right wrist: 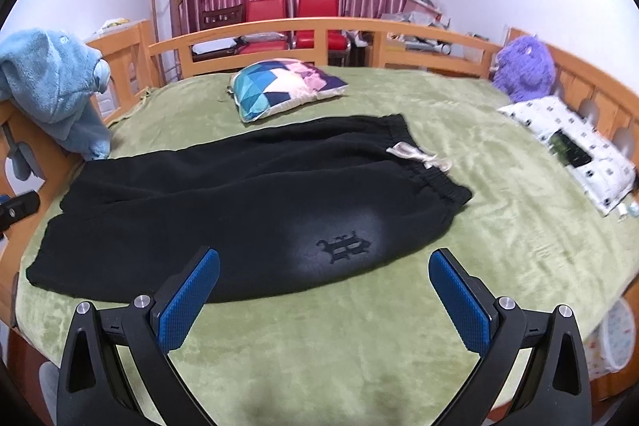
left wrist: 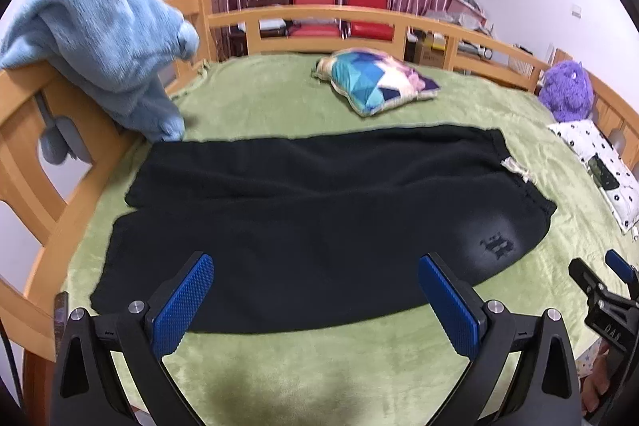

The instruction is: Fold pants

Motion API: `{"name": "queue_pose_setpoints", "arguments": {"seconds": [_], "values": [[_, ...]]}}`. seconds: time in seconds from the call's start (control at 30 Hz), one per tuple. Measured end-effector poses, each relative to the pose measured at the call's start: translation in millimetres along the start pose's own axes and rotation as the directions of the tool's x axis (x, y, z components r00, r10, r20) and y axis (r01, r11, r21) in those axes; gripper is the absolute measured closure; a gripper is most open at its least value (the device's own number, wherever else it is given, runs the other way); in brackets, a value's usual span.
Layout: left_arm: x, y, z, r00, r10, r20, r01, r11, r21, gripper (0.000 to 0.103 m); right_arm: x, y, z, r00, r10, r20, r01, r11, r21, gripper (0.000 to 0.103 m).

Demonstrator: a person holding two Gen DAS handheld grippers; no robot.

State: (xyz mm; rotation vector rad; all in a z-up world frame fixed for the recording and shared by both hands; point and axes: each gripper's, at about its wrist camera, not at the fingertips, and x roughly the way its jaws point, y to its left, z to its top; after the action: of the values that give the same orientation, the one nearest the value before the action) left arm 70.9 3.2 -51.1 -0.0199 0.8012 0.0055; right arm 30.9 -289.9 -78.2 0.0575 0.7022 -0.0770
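Black pants [left wrist: 303,210] lie flat across the green bed cover [left wrist: 319,366], legs to the left, waistband with a pale drawstring [left wrist: 515,168] to the right. They also show in the right wrist view [right wrist: 223,198], with a dark logo [right wrist: 343,244] near the front hip. My left gripper [left wrist: 315,290] is open and empty, above the near edge of the front leg. My right gripper [right wrist: 323,286] is open and empty, above the near edge by the logo. The right gripper also shows in the left wrist view [left wrist: 599,290] at the right edge.
A colourful cushion [left wrist: 375,82] lies behind the pants. A blue fleece [left wrist: 104,46] hangs on the wooden rail [left wrist: 24,146] at left. A purple plush toy [left wrist: 567,90] and a patterned white pillow [left wrist: 599,166] sit at right. Red chairs [left wrist: 339,10] stand behind the bed.
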Motion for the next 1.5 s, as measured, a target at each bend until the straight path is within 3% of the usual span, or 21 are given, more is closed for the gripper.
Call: {"name": "queue_pose_setpoints", "arguments": {"seconds": [0.17,0.33,0.4,0.6,0.77,0.93,1.1,1.13,1.17,1.2,1.23,1.27,1.33,1.37,1.5], "values": [[42,32,-29,0.998,-0.029,-0.051,0.025,0.996,-0.082,0.002,44,-8,-13,0.997,0.011,-0.076,-0.009,1.000,0.027,0.006],[88,65,-66,0.983,-0.014,-0.181,-0.010,0.991,-0.135,0.011,93,-20,-33,0.983,0.039,-0.181,-0.029,0.998,0.058,0.032],[100,80,-80,0.977,-0.040,-0.209,0.002,0.984,-0.180,0.011,112,-24,-41,0.977,0.011,-0.211,0.001,0.998,0.058,0.034],[130,108,-103,0.967,-0.064,-0.248,-0.004,0.964,-0.264,0.011,149,-45,-47,0.967,0.055,-0.249,-0.017,0.988,0.152,0.032],[149,115,-107,0.963,-0.071,-0.261,-0.008,0.957,-0.290,0.011,178,-65,-50,0.952,0.100,-0.290,-0.025,0.968,0.251,0.031],[172,132,-113,0.959,-0.100,-0.266,-0.006,0.928,-0.374,0.011,203,-75,-50,0.943,0.153,-0.295,-0.049,0.941,0.334,0.031],[186,134,-103,0.959,-0.072,-0.272,-0.031,0.934,-0.355,0.011,223,-76,-46,0.947,0.158,-0.280,-0.052,0.935,0.352,0.031],[189,136,-100,0.959,-0.067,-0.274,-0.040,0.930,-0.365,0.017,226,-75,-44,0.953,0.153,-0.263,-0.054,0.935,0.350,0.032],[189,139,-98,0.961,-0.055,-0.271,-0.051,0.927,-0.372,0.034,229,-73,-42,0.954,0.152,-0.257,-0.055,0.935,0.350,0.036],[189,141,-95,0.962,-0.041,-0.270,-0.066,0.925,-0.373,0.047,232,-72,-38,0.956,0.158,-0.249,-0.063,0.935,0.350,0.056],[188,146,-92,0.962,-0.032,-0.271,-0.077,0.921,-0.381,0.073,234,-71,-35,0.956,0.162,-0.244,-0.071,0.936,0.345,0.082],[185,153,-89,0.962,-0.049,-0.267,-0.066,0.912,-0.405,0.088,234,-71,-32,0.958,0.162,-0.237,-0.075,0.939,0.336,0.085],[180,166,-80,0.964,-0.109,-0.243,-0.017,0.886,-0.464,0.092,231,-71,-21,0.963,0.173,-0.208,-0.099,0.941,0.324,0.091],[178,169,-70,0.965,-0.121,-0.233,0.000,0.887,-0.462,0.092,222,-69,-10,0.968,0.180,-0.173,-0.121,0.944,0.307,0.092],[160,167,-17,0.987,-0.077,-0.144,0.020,0.932,-0.362,0.092,207,-63,37,0.972,0.214,-0.098,-0.181,0.946,0.269,0.092]]}}
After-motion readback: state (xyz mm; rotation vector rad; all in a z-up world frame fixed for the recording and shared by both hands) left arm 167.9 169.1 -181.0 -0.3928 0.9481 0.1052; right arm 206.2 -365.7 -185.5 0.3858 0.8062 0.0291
